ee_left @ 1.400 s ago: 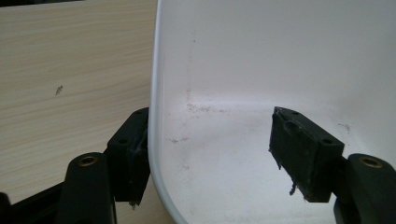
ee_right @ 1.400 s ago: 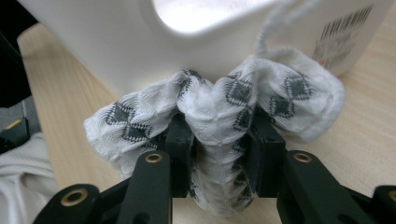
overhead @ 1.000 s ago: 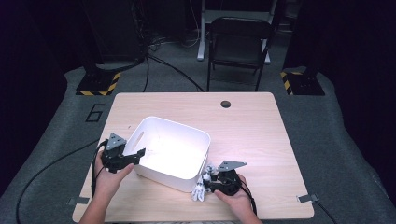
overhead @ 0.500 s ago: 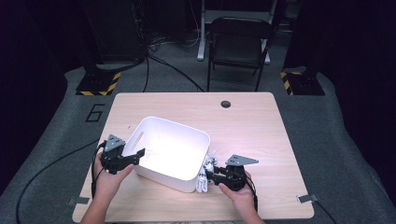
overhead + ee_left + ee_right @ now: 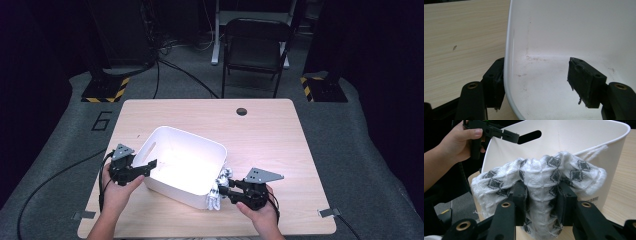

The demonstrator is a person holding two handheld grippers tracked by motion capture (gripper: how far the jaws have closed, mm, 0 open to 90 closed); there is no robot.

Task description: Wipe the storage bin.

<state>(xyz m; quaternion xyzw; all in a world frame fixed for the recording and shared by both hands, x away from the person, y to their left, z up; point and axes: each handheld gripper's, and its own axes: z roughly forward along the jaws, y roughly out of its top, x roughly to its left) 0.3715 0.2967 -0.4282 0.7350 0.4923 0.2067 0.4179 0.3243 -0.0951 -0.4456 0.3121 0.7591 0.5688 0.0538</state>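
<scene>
A white plastic bin (image 5: 165,132) stands slightly left of the middle of the wooden table (image 5: 280,145). My left gripper (image 5: 148,167) straddles its left wall. In the left gripper view the gripper (image 5: 536,80) is open, one jaw against the outside of the bin (image 5: 574,30) and the other well inside, clear of the wall. My right gripper (image 5: 223,191) hangs at the bin's near right corner, shut on a white knitted cloth (image 5: 216,196) with dark diamond patterns. In the right gripper view the cloth (image 5: 541,170) bulges over the gripper (image 5: 540,192), level with the rim of the bin (image 5: 579,137).
A black chair (image 5: 255,45) stands behind the table's far edge. A dark round hole (image 5: 242,111) marks the tabletop at the back. Cables (image 5: 50,175) trail over the grey floor on the left. Bare tabletop lies to the right of the bin.
My right gripper has risen with the cloth from the tabletop up along the bin's near right wall. The left gripper and the bin have kept still.
</scene>
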